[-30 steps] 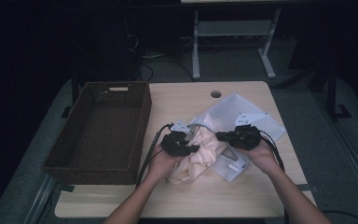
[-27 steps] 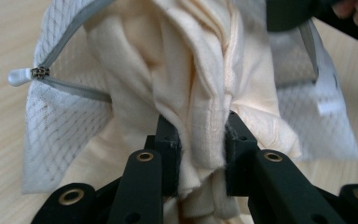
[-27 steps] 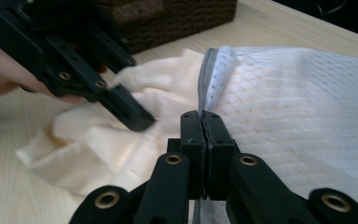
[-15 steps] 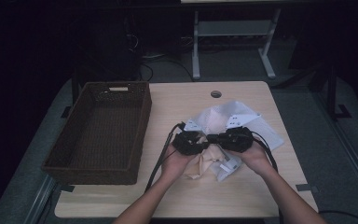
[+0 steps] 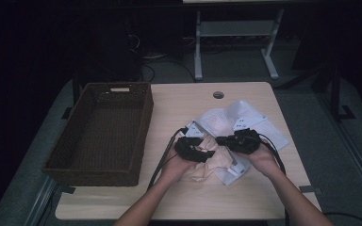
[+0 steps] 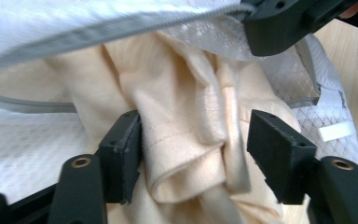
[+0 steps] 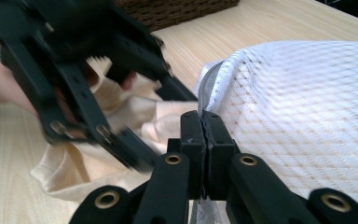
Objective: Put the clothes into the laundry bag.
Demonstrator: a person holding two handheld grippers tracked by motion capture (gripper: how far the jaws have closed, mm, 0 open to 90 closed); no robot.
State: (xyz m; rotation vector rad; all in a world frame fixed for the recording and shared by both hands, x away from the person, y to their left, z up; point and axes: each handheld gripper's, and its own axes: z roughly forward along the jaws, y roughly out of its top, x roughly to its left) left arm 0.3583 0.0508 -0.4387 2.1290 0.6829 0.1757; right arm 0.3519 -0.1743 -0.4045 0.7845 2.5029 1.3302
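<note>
Bare bench [image 5: 245, 202] open in front of the hands, wicker basket [image 5: 99, 132] walling off the left side, mesh bag [image 5: 235, 120] and cream cloth [image 5: 207, 165] crowding mid-bench, far strip beyond free

A pale rectangular wooden table [image 5: 264, 197] is carrying 1 dark woven wicker basket [image 5: 101, 134], a white mesh bag [image 5: 245, 120] and a cream cloth [image 5: 212, 162].

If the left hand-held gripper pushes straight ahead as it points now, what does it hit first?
Likely the cream cloth: a fold already sits between the just-opened jaws of the left hand-held gripper. Behind it lies the white mesh bag; depth is uncertain.
</note>
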